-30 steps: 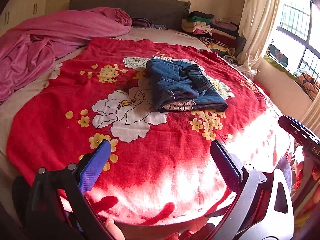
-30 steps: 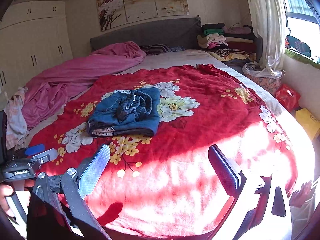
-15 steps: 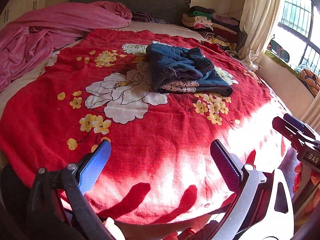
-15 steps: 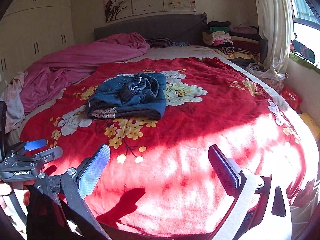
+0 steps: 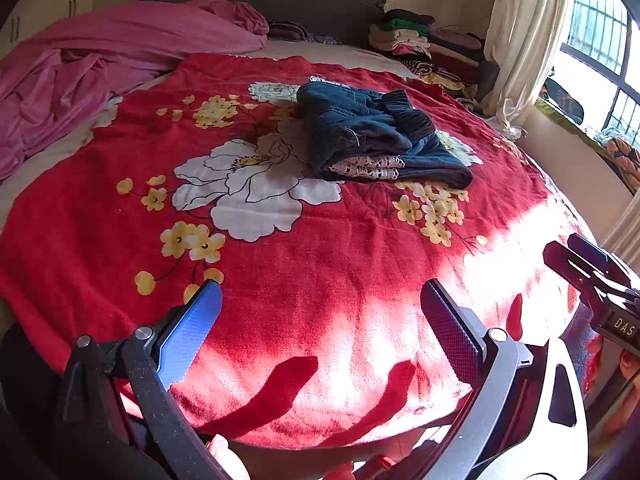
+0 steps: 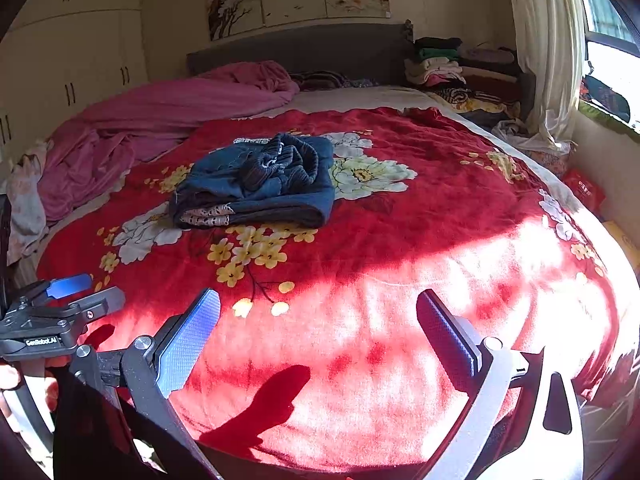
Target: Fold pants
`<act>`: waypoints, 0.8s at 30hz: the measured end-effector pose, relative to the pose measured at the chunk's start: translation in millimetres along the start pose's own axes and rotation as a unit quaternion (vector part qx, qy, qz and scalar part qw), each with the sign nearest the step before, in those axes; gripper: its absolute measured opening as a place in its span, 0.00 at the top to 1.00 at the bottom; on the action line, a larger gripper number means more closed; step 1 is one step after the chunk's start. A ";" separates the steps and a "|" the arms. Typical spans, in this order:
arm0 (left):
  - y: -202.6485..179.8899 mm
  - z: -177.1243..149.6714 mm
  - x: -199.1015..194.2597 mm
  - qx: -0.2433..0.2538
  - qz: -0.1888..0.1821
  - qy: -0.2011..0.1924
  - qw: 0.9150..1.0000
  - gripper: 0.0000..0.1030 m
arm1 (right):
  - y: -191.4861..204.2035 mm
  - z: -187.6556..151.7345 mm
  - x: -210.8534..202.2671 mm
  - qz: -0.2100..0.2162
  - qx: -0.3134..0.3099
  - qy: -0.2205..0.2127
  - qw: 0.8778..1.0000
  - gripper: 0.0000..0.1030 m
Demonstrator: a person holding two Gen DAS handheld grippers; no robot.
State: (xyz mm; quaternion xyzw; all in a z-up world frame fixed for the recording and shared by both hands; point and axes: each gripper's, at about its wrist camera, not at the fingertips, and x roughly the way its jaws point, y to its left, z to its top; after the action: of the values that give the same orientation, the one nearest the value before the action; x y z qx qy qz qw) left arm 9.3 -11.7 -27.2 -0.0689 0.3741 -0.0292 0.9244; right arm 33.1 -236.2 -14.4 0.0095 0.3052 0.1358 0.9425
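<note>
We see the folded denim pants [image 5: 380, 140] lying in a compact bundle on the red floral blanket [image 5: 280, 280] that covers the bed, in the upper centre of the left wrist frame and the centre left of the right wrist frame [image 6: 260, 184]. A lace trim shows at the near edge of the bundle. The left gripper [image 5: 320, 320] sits at the bottom of its frame, jaws spread wide and holding nothing. The right gripper [image 6: 318, 324] is likewise wide open and empty. Both pairs of jaws are over the sunlit near edge of the blanket, well apart from the pants. No containers are in view. A pink sheet [image 5: 100, 60] lies crumpled at upper left, and stacked clothes [image 6: 448, 64] sit at upper right.
</note>
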 end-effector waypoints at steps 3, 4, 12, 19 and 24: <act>0.6 0.2 0.0 -0.001 0.001 -0.001 1.000 0.09 | 0.1 0.0 -0.1 0.000 0.000 0.000 1.000 0.05; 0.2 0.1 0.1 -0.001 0.003 -0.001 1.000 0.09 | 0.3 0.1 -0.3 0.000 -0.001 0.000 1.000 0.05; 2.5 0.1 -1.1 -0.005 0.010 -0.002 1.000 0.09 | 0.3 0.6 -1.4 0.000 0.000 -0.001 1.000 0.05; 2.8 1.6 -4.4 -0.004 0.018 -0.004 1.000 0.09 | 0.8 2.5 -4.8 -0.003 0.003 -0.002 1.000 0.05; 3.6 2.3 -5.3 -0.005 0.019 -0.005 1.000 0.09 | 0.8 3.7 -6.6 -0.005 0.004 -0.002 1.000 0.05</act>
State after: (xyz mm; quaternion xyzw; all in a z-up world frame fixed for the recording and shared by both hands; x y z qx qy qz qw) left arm 7.1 -7.3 -22.5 -0.0668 0.3711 -0.0097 0.9261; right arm 29.9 -237.0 -7.5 0.0120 0.3037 0.1297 0.9438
